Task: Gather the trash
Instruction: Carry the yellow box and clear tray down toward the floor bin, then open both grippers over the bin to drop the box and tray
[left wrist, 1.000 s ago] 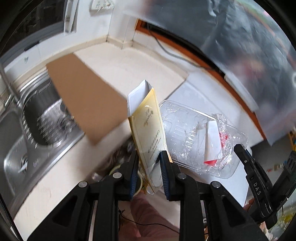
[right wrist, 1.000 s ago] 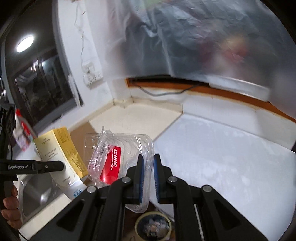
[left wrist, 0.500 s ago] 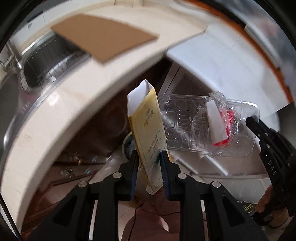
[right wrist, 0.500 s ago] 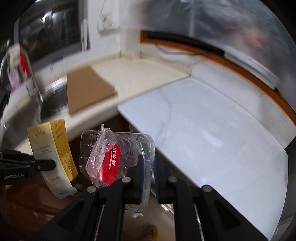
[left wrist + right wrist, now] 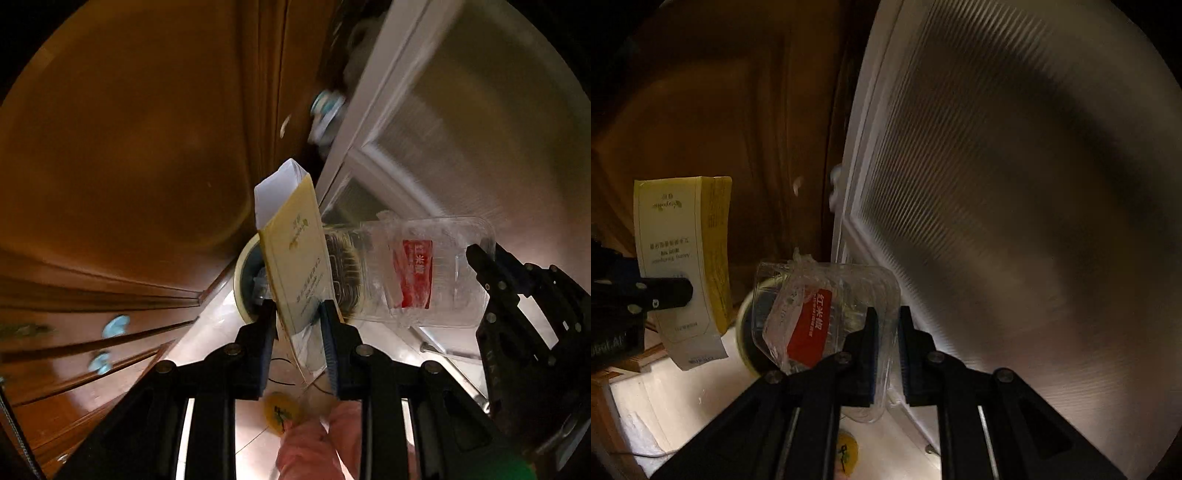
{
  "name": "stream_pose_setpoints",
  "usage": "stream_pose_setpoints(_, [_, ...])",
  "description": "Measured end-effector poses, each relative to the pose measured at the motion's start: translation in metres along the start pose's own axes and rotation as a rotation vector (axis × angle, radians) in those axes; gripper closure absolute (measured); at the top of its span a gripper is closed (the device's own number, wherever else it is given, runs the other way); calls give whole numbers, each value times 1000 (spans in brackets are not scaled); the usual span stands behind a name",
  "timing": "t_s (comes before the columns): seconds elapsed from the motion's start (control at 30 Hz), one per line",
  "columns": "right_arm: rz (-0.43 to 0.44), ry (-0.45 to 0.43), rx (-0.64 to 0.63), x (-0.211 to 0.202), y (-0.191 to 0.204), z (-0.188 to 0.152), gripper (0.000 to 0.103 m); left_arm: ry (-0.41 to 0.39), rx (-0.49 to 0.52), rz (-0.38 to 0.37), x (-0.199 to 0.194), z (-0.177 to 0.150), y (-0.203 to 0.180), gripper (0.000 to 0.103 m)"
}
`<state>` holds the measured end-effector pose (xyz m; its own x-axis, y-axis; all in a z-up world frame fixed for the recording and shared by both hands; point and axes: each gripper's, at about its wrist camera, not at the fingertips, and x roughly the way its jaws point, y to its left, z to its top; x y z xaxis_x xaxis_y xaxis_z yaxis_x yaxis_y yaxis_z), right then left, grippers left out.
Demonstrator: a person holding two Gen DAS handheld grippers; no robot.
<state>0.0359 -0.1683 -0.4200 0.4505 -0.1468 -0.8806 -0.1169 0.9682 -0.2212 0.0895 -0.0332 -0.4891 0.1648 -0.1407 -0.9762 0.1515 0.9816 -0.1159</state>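
Observation:
My left gripper [image 5: 297,312] is shut on a tall yellow and white carton [image 5: 293,251], held upright; the carton also shows in the right wrist view [image 5: 683,258]. My right gripper [image 5: 886,319] is shut on the rim of a clear plastic clamshell tray [image 5: 827,314] with a red label; the tray also shows in the left wrist view [image 5: 413,273], with the right gripper [image 5: 480,258] at its right end. Both items hang just above a round cream-rimmed bin [image 5: 243,284] on the floor, partly hidden behind them. The bin shows in the right wrist view [image 5: 746,332] too.
Dark brown wooden cabinet doors and drawers [image 5: 129,166] stand to the left. A white-framed ribbed glass door [image 5: 1015,221] stands to the right. The pale tiled floor [image 5: 683,406] lies below. A small yellow object [image 5: 280,410] lies on the floor near me.
Both grippers have dropped from counter height to below the counter, near the floor. The carton and the tray now hang over the bin. The grips have not changed.

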Motion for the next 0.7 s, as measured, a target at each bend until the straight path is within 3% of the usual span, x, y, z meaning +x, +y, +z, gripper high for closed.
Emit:
stream_pose_setpoints(0.17, [6,23,10,58,17,-3,93,41,-15,26,58,9,7,75])
stream_pose_setpoints(0.33, [45,54,19,97,32,-7,89,66,6,61,91,6,13,69])
stream_pose_setpoints(0.4, [69,78,17,109,35,-12,87,86,20,68,97,6,17,50])
stream_pose_setpoints(0.43, [76,87,11,113,36,-13,86,100,24,81,101,5,17,32])
stream_pose_setpoints(0.47, [83,91,6,116,35,-12,86,111,25,98,104,4,17,28])
stream_pose_setpoints(0.7, [115,95,25,112,30,-15,68,136,32,125,113,12,7,28])
